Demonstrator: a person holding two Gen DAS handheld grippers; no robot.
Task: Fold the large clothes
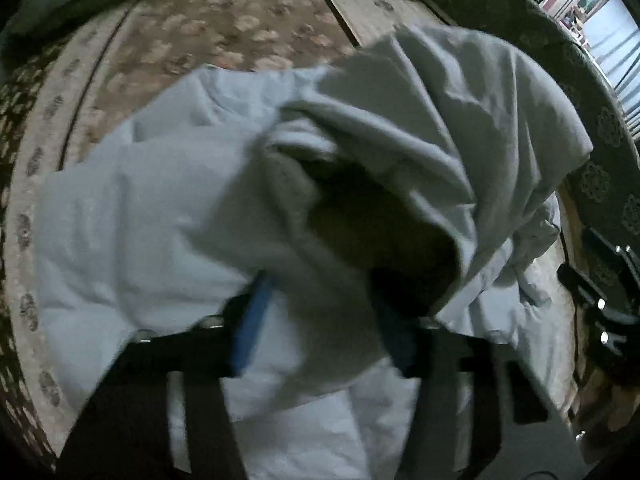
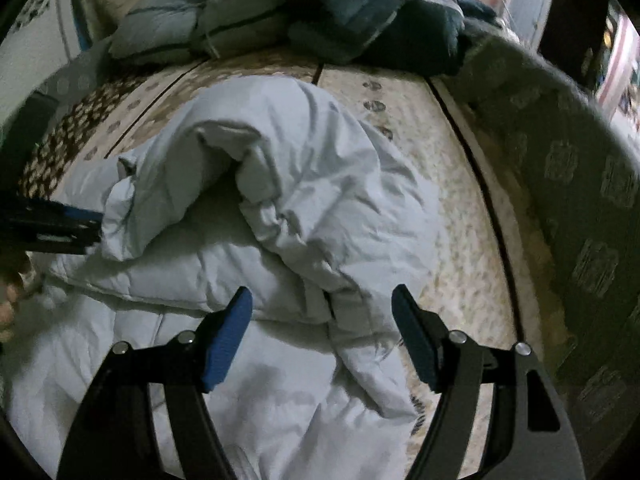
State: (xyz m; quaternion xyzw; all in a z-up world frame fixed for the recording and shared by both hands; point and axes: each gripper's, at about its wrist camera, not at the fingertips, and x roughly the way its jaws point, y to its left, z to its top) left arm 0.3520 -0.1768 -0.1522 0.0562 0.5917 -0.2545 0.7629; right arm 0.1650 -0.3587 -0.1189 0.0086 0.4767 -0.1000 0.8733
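In the left wrist view we see our left gripper [image 1: 320,320] half buried in the pale padded garment [image 1: 160,220]: a fold of it is draped across both blue pads, so the far pad [image 1: 394,340] is mostly hidden in shadow and we cannot tell whether the jaws are pinching the cloth or only sitting under it. The whole frame is blurred. A raised flap stands just ahead of us, with a dark hollow beneath it that we cannot see into. Off to our right edge, black hardware of the right gripper [image 1: 600,300] is cut off by the frame. Ahead and to the left, the floral bedspread [image 1: 200,32] lies bare. In the right wrist view our right gripper [image 2: 322,332] hangs spread wide, pads apart and pinching nothing, above the garment, which lies bunched directly ahead and below us, its rolled fold rising between us and the pillows [image 2: 224,16] at the far edge. The left gripper's tip touches the garment's left edge. To our right runs a bare strip of bedspread, then a dark patterned blanket [image 2: 568,168].
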